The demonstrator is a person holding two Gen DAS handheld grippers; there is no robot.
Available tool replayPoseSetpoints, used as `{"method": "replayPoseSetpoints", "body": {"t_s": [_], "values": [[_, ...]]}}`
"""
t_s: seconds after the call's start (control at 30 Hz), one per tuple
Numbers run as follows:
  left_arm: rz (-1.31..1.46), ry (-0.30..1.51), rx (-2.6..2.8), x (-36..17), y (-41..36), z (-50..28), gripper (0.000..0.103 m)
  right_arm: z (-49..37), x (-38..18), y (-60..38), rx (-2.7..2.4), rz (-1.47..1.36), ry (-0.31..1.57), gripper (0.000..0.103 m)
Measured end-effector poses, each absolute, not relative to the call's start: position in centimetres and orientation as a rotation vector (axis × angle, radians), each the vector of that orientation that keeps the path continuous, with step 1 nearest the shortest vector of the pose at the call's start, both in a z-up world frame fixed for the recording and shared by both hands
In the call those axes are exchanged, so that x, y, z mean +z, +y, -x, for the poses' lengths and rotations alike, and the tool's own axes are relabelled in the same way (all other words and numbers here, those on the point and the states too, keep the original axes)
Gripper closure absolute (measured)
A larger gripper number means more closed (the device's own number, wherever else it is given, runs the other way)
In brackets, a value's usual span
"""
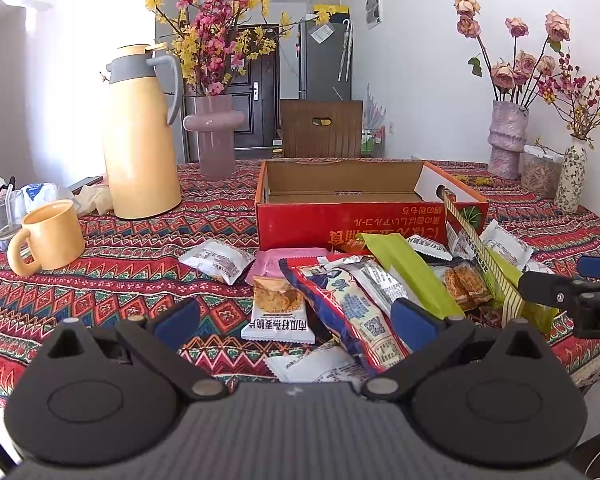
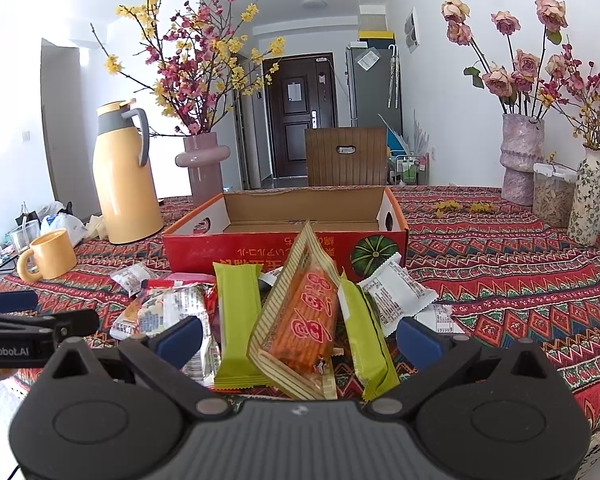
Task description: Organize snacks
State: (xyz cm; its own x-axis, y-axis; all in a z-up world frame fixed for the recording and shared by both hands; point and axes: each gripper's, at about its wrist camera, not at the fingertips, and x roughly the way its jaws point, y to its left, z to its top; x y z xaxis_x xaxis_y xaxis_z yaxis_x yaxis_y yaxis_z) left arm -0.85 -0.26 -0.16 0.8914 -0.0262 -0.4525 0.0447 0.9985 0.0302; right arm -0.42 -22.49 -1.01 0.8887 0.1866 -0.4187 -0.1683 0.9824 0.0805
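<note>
Both claws wide open, nothing held. Left claw (image 1: 296, 320) hangs over the oat crisp pack (image 1: 278, 308), right claw (image 2: 298, 334) over the orange striped snack (image 2: 300, 320); pile sits on the table (image 2: 500, 256) just in front of the empty red box (image 2: 284, 248). I'd pinch the tilted pack mid-body, lift clear, then drop it in the box. Other claw's arm reads "enRobot.AI"; box text is upside down, can't read it.
</note>
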Motion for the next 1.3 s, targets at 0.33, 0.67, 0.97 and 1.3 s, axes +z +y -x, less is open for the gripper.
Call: {"method": "replayPoseSetpoints", "body": {"t_s": [0.33,0.67,0.97,1.3], "values": [[-0.039,0.471,-0.037,-0.2,-0.3,0.9,0.000,0.3,-1.3,-22.5,0.188,-0.045,0.443,0.000],[-0.033,0.480,-0.037,-0.6,-0.3,0.6,0.000,0.3,-1.3,-22.6,0.188,-0.049,0.442,0.000],[-0.020,0.500,-0.034,-0.8,0.0,-0.2,0.000,0.1,-1.1,-24.3,0.160,-0.054,0.434,0.017],[-0.012,0.528,-0.016,-1.3,0.4,-1.5,0.000,-2.9,-2.8,-26.1,0.140,-0.046,0.527,0.046]]}}
